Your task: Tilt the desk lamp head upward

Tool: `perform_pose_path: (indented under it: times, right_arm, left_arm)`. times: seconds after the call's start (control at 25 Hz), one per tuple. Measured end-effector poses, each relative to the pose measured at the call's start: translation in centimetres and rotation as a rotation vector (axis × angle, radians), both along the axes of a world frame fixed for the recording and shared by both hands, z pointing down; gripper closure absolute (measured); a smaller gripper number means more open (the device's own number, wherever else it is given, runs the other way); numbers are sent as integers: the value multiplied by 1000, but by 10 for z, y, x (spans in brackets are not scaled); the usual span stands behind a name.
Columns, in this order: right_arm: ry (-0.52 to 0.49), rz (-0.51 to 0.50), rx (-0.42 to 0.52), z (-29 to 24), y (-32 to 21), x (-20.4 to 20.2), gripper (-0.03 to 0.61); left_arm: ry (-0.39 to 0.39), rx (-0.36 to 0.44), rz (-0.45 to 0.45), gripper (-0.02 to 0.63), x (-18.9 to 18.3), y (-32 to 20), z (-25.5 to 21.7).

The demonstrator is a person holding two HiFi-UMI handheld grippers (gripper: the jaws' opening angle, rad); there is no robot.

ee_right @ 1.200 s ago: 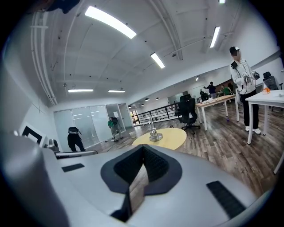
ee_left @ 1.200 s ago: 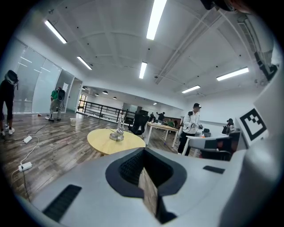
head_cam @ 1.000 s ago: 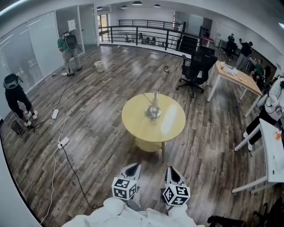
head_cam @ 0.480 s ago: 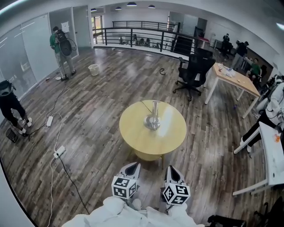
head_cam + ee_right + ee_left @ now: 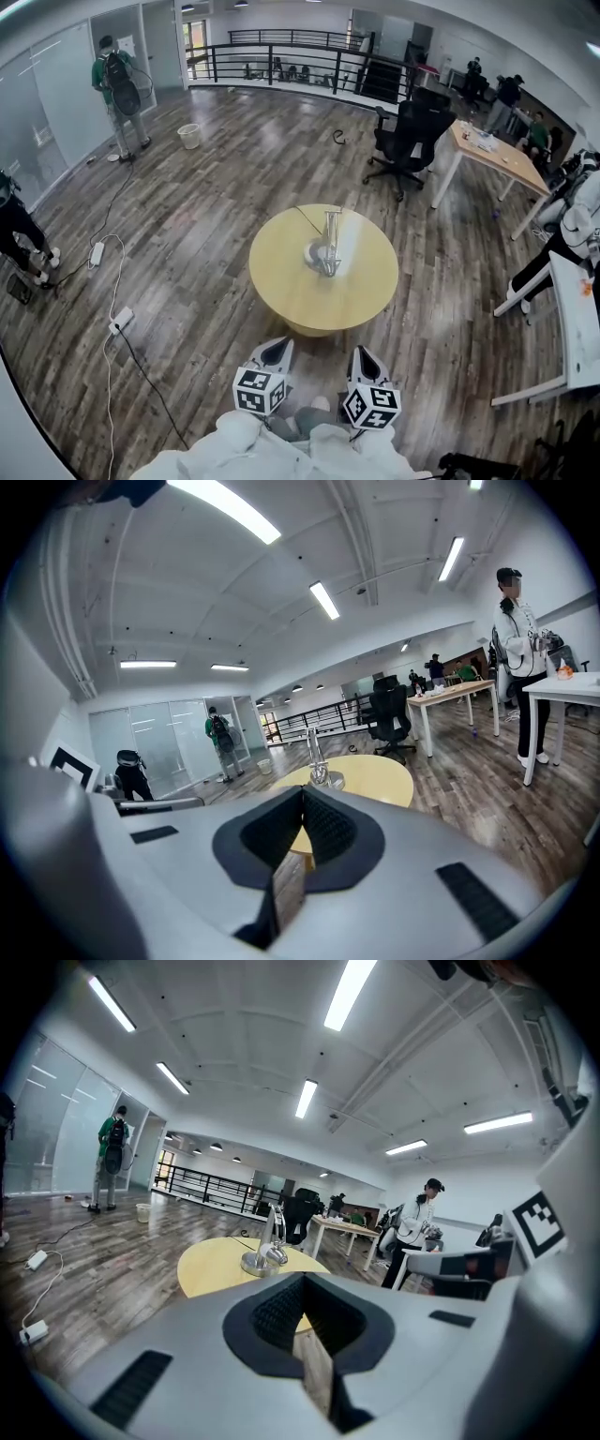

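Observation:
A silver desk lamp (image 5: 327,249) stands near the middle of a round yellow table (image 5: 286,286), its head hanging low by the base. The lamp (image 5: 264,1247) shows ahead in the left gripper view and, smaller, as the lamp (image 5: 319,762) in the right gripper view. My left gripper (image 5: 277,352) and right gripper (image 5: 365,360) are held side by side close to my body, well short of the table edge. Both are shut with nothing between the jaws.
A black office chair (image 5: 412,141) and a wooden desk (image 5: 502,159) stand beyond the table. A white desk (image 5: 577,319) is at the right. A power strip (image 5: 120,322) and cables lie on the floor at left. People stand at the left wall and far right.
The view has drawn nearer to the table, so the table and lamp look larger. Both grippers keep their place, shut. The person with the backpack at the far left has shifted.

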State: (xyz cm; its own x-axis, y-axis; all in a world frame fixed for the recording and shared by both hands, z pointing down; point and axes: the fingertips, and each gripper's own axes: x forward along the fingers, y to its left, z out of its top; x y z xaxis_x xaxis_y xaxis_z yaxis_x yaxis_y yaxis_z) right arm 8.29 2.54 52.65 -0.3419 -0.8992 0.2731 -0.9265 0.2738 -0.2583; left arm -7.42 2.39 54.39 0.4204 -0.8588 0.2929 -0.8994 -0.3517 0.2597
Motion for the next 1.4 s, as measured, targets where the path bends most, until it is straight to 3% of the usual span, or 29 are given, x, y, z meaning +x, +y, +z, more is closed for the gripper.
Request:
perform_pose_path:
  times: [0.56,1.4]
  right_arm:
    - [6,-16,-7,12,-93,-19,566]
    - [5,-44,-34,27,-298,-11,566]
  left_arm:
    - [-35,-23,9,615,-15,-79,13]
    - [-77,-27,-1,615,-12,-300,20]
